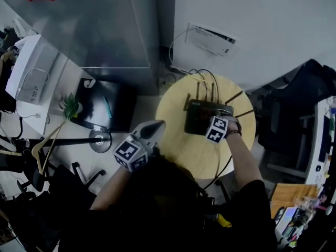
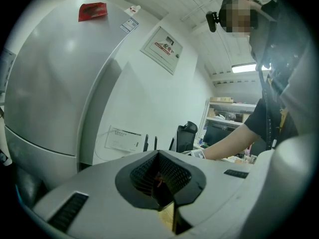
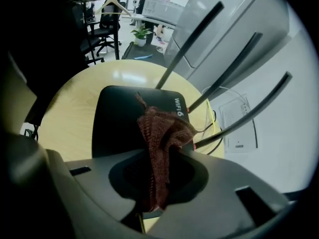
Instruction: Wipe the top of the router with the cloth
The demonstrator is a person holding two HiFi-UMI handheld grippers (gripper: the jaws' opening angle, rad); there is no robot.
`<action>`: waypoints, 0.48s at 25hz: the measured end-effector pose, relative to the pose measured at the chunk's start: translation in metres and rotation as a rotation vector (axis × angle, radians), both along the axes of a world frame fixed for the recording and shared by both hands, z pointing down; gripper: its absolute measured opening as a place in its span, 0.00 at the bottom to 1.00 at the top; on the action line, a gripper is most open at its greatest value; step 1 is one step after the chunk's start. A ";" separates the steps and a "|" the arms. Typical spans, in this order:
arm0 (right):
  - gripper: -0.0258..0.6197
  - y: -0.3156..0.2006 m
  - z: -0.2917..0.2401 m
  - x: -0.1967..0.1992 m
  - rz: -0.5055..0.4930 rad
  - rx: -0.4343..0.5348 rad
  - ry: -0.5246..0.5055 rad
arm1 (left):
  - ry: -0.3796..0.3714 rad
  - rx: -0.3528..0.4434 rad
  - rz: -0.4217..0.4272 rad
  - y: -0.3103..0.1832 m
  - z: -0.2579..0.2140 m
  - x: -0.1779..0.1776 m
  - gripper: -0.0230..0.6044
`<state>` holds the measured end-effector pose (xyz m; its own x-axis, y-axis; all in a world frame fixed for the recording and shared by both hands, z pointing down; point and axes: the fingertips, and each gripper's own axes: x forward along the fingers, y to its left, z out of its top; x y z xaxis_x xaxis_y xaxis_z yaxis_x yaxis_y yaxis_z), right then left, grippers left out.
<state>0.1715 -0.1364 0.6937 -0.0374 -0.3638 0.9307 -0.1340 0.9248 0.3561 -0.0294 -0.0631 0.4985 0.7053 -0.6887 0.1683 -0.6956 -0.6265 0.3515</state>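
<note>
Surface: a round pale wooden table [image 1: 178,151] carries a flat black router with thin antennas [image 1: 202,117] near its centre. The antennas point toward 12 to 2 o'clock.

The right gripper [image 3: 158,180] is clamped on a reddish-brown knitted cloth [image 3: 162,133]. The cloth's free end spreads over the router's top beside the "WIFI 6" print.

The left gripper [image 1: 155,127] is clenched on nothing, just off the table rim at 9 o'clock.

Room: a tall grey cabinet [image 1: 105,25] stands at 11 o'clock. A white wall box [image 1: 211,38] is at 12 o'clock and a black office chair [image 1: 294,104] at 3 o'clock.
</note>
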 end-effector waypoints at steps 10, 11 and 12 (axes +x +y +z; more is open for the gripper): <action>0.14 0.047 0.001 -0.001 0.011 -0.025 -0.030 | 0.000 -0.001 0.047 0.004 0.005 0.016 0.03; 0.14 0.051 0.002 -0.001 0.011 -0.027 -0.033 | 0.000 0.000 0.050 0.004 0.005 0.017 0.03; 0.14 0.054 0.002 -0.001 0.014 -0.031 -0.037 | 0.001 0.002 0.054 0.005 0.005 0.019 0.03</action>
